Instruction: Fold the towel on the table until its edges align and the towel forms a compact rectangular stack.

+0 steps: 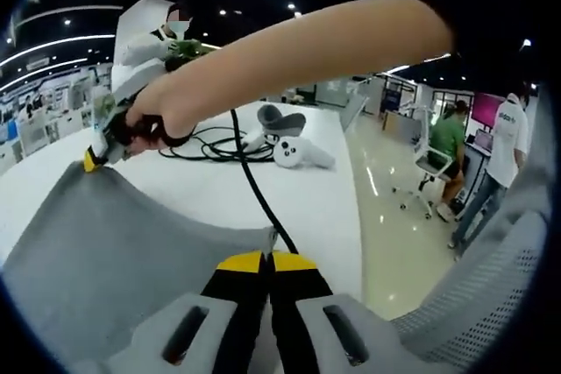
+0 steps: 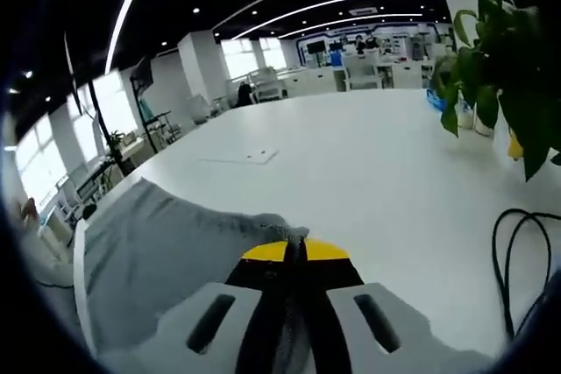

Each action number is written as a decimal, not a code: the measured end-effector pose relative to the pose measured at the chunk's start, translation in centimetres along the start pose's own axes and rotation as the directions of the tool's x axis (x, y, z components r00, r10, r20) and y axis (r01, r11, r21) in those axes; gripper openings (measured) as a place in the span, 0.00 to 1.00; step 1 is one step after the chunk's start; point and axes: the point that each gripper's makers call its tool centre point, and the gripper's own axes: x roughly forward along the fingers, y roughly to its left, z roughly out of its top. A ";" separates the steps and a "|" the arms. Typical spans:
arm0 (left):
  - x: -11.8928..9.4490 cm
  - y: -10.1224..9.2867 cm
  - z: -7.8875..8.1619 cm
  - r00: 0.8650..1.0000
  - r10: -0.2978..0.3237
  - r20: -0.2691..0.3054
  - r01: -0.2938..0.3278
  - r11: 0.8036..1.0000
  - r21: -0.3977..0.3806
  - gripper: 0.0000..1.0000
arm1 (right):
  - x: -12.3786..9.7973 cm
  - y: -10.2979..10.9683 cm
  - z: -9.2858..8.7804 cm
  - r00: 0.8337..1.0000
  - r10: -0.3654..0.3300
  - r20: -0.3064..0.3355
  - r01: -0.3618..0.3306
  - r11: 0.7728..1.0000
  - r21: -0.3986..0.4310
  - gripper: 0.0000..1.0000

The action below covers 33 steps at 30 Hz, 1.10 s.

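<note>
A grey towel [image 1: 114, 234] hangs stretched above the white table [image 1: 307, 208], held by two corners. My left gripper [image 1: 266, 260], with yellow-tipped black jaws, is shut on the towel's near corner. Across the left gripper view reaches a person's bare arm [image 1: 298, 45], whose hand holds my right gripper [image 1: 92, 158] shut on the towel's far corner. In the right gripper view, the right gripper [image 2: 294, 250] pinches a bunched corner of the grey towel [image 2: 166, 251], which drapes down to the left over the table [image 2: 351, 164].
A black cable [image 1: 250, 172] runs over the table to white controllers [image 1: 294, 151]. A green plant [image 2: 504, 67] and a cable loop [image 2: 526, 260] sit right. A flat white sheet [image 2: 245, 158] lies far on the table. A mesh chair [image 1: 491, 286] and people [image 1: 504, 164] stand right.
</note>
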 end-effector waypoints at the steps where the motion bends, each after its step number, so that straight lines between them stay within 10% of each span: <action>1: -0.2 0.3 0.0 1.000 0.008 0.000 -0.008 1.000 -0.029 0.01 | 0.0 0.2 0.2 1.000 0.011 0.005 -0.011 1.000 0.020 0.02; 16: -4.2 4.5 2.3 0.987 0.141 0.082 -0.131 0.985 -0.115 0.01 | -1.0 2.5 3.2 0.996 0.075 0.038 -0.076 0.996 0.045 0.02; 33: -8.4 3.7 6.3 0.966 0.199 0.167 -0.188 0.979 -0.079 0.01 | -1.6 6.1 7.0 0.991 0.113 0.070 -0.114 0.994 -0.002 0.02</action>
